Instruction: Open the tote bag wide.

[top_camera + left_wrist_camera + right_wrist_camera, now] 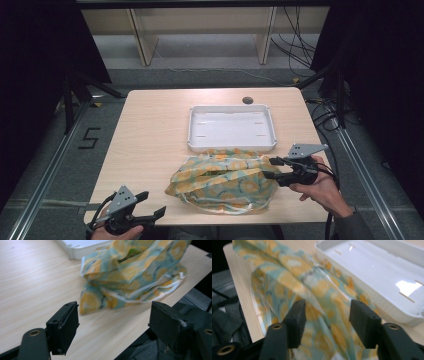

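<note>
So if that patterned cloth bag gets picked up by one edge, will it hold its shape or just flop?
The cloth bag will probably flop: it lies crumpled in soft folds on the table. It looks light for its size, so it may drag rather than slide neatly. Something green shows inside the opening, so the contents could shift.

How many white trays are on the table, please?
1. The white tray lies on the far middle part of the table, just behind the patterned bag, whose far edge reaches the tray's near rim. The bag may hide other things.
</note>
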Action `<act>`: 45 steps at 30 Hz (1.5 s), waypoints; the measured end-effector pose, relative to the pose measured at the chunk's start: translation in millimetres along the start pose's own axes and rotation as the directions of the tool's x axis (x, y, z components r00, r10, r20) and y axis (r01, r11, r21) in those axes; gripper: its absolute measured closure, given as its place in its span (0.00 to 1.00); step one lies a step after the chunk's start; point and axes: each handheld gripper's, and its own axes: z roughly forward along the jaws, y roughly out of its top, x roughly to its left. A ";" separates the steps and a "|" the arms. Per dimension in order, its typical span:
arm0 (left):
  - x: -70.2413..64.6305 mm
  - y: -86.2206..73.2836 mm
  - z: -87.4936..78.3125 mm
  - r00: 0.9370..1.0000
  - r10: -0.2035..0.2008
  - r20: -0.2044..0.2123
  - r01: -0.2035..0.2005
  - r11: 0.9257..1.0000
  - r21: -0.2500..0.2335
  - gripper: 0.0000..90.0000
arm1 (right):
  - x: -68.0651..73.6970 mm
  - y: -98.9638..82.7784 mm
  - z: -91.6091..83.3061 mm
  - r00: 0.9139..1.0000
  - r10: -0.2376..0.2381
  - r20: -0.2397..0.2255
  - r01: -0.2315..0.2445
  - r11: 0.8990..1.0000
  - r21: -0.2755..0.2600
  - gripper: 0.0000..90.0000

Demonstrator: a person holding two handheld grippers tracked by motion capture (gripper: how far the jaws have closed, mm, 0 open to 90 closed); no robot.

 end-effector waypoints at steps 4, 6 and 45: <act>-13.7 11.9 5.3 0.997 0.053 0.059 -0.052 0.999 -0.011 0.35 | 6.1 6.6 2.6 1.000 0.007 -0.014 -0.008 0.999 -0.050 0.49; -22.1 20.5 11.2 0.991 0.103 0.084 -0.102 0.995 -0.015 0.34 | 7.1 9.8 4.7 1.000 -0.005 -0.015 0.004 0.999 -0.051 0.48; -53.6 60.7 116.8 0.920 0.371 0.126 -0.383 0.919 0.089 0.89 | 36.8 69.5 90.9 0.972 -0.177 -0.152 0.189 0.979 0.071 0.57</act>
